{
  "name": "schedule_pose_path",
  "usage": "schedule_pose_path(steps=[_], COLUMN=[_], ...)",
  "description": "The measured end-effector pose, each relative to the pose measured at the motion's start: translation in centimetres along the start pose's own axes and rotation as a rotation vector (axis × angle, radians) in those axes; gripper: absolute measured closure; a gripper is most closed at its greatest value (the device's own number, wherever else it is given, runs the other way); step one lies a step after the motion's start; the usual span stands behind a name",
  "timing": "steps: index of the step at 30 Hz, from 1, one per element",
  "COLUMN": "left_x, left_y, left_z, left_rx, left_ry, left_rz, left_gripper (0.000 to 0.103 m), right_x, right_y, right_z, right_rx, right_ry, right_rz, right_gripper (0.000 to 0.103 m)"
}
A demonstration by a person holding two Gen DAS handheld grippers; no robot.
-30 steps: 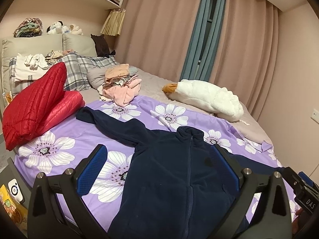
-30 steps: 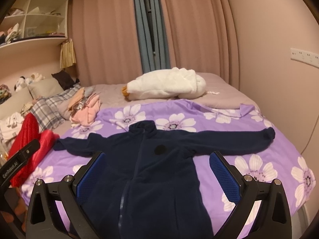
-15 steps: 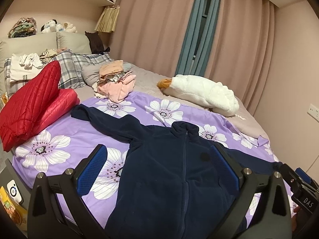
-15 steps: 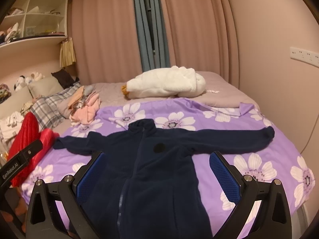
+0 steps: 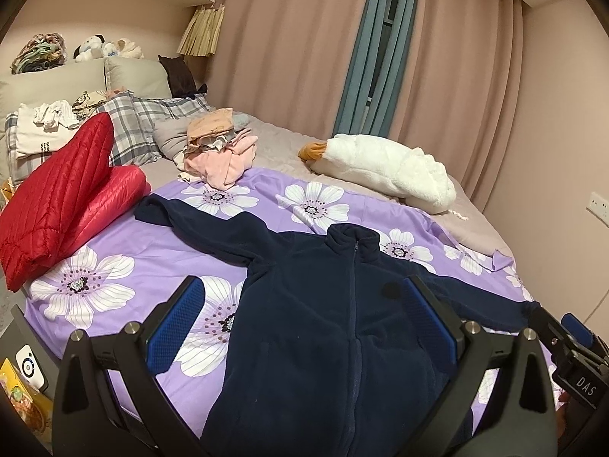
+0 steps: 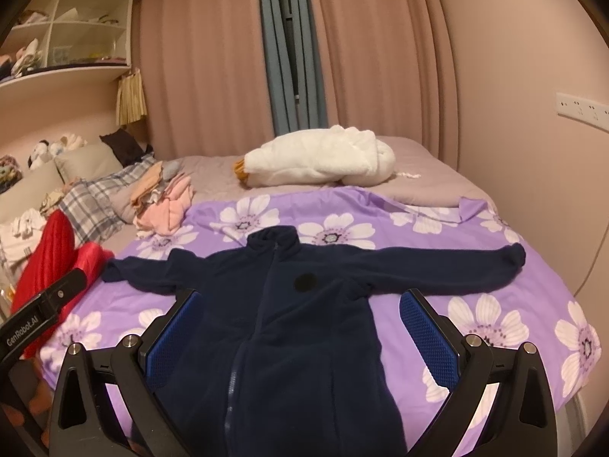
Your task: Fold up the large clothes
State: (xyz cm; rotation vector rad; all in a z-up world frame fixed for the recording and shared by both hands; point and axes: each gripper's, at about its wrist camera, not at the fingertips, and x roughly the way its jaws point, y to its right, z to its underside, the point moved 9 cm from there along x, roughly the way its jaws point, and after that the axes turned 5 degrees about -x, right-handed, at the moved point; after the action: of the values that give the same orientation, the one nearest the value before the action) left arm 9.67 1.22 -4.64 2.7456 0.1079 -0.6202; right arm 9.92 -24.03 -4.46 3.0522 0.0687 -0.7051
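A navy fleece jacket (image 5: 323, 327) lies flat and zipped on the purple flowered sheet (image 5: 125, 243), sleeves spread out to both sides, collar away from me. It also shows in the right wrist view (image 6: 289, 327). My left gripper (image 5: 302, 320) is open and empty, hovering above the jacket's lower left body. My right gripper (image 6: 300, 331) is open and empty, hovering above the jacket's lower middle. The jacket's hem is hidden below both views.
A red quilted jacket (image 5: 57, 198) lies at the bed's left edge. A pile of pink clothes (image 5: 217, 152) and a white plush goose (image 5: 380, 167) lie beyond the jacket. Plaid pillows (image 5: 152, 122) sit at the headboard. A wall (image 6: 533, 114) runs along the right.
Both grippers have drifted slightly; the left view has shifted so the jacket sits more central. Both stay open and the jacket has not moved.
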Motion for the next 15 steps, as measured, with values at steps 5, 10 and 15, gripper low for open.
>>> schedule_pose_path(steps=[5, 10, 15], left_x=[0.26, 0.42, 0.55], left_y=[0.03, -0.27, -0.57], left_z=[0.3, 0.44, 0.48], left_rx=[0.014, 0.017, 0.009], left_ry=[-0.018, -0.031, -0.038], left_rz=[-0.001, -0.011, -0.017], left_gripper=[0.0, 0.0, 0.0], right_x=[0.19, 0.39, 0.52], right_y=[-0.59, -0.84, -1.03], right_z=[0.21, 0.31, 0.21], right_rx=[-0.015, -0.026, -0.028], right_ry=[-0.009, -0.014, -0.019], right_rz=[-0.002, 0.002, 0.005], right_gripper=[0.001, 0.001, 0.001])
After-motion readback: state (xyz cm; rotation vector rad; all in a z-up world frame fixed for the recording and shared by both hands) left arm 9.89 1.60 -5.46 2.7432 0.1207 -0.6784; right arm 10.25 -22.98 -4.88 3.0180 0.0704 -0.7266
